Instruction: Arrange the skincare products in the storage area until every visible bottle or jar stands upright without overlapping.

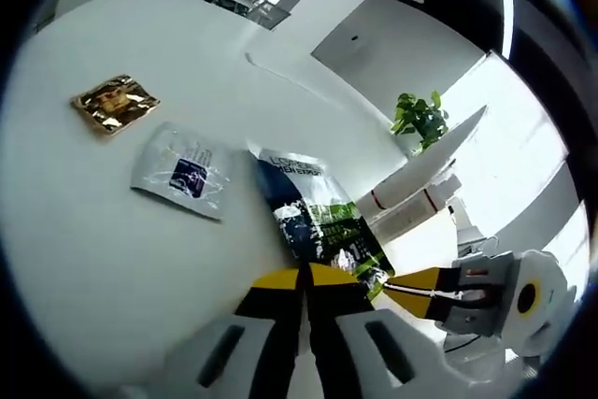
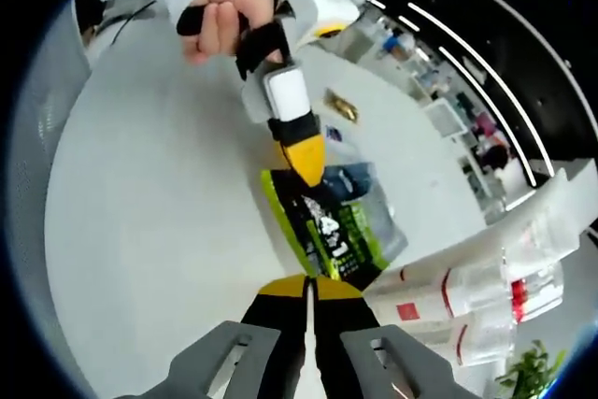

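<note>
Both grippers — left gripper [image 1: 304, 273], right gripper [image 2: 308, 282] — pinch opposite ends of the green sachet [image 1: 322, 221] flat on the table [image 1: 84, 231], beside two lying tubes [image 1: 411, 189]; risk: uneven pull tears it or knocks tubes

Glossy foil gold sachet [image 1: 115, 103]; shiny, perhaps plastic, green pouch [image 1: 322, 221]; smooth matt white table [image 1: 84, 231]

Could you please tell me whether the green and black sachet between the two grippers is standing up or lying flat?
Lying flat. The green and black sachet rests face-up on the white table, printed front fully visible in both views, beside two white tubes also lying down.
</note>
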`<state>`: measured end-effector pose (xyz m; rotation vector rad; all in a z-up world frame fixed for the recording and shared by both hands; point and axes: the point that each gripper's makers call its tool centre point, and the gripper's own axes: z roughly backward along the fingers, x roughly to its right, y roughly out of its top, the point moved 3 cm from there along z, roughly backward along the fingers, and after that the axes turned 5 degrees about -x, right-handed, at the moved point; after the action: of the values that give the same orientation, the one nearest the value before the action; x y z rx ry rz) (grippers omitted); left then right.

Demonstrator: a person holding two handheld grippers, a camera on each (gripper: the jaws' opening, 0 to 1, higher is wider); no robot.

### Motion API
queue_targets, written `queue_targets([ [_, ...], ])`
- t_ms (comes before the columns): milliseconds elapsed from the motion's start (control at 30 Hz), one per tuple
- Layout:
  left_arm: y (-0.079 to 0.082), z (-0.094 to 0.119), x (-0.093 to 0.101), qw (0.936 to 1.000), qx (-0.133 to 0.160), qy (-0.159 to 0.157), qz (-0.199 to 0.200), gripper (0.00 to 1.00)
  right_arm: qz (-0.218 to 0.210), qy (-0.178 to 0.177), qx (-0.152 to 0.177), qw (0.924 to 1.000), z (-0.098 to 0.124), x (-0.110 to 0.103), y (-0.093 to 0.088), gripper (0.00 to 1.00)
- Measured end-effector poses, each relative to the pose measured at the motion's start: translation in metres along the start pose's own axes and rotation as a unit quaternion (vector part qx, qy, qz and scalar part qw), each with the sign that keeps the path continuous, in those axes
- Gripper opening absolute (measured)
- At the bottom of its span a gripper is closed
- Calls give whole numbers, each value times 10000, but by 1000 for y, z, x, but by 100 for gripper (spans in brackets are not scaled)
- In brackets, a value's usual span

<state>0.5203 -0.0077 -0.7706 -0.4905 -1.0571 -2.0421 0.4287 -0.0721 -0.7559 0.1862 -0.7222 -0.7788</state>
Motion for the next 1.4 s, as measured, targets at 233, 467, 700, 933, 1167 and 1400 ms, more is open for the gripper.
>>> queue_targets([
  [233, -1, -1, 3, 9999, -12, -1, -154, 0, -21, 57, -36, 10000, 1, -2, -4, 0],
  [467, -2, 0, 4, 9993, -14, 43, -383, 0, -7, 164, -25, 9999, 2, -5, -4, 0],
  [700, -4, 2, 7, 9991, -40, 5, -413, 2, -8, 85, -9, 10000, 10, -1, -2, 0],
  [933, -4, 8, 8, 9989, -17, 42, -473, 6, -195, -35, 111, 9997, 21, 7, 5, 1],
  [1167, -4, 24, 16, 9972, 89, -50, -738, 12, -756, -63, 485, 9959, 40, 13, 21, 10],
  [1400, -6, 43, 8, 9943, 238, 92, -1036, 15, -1430, -38, 763, 9868, 59, 16, 25, 23],
])
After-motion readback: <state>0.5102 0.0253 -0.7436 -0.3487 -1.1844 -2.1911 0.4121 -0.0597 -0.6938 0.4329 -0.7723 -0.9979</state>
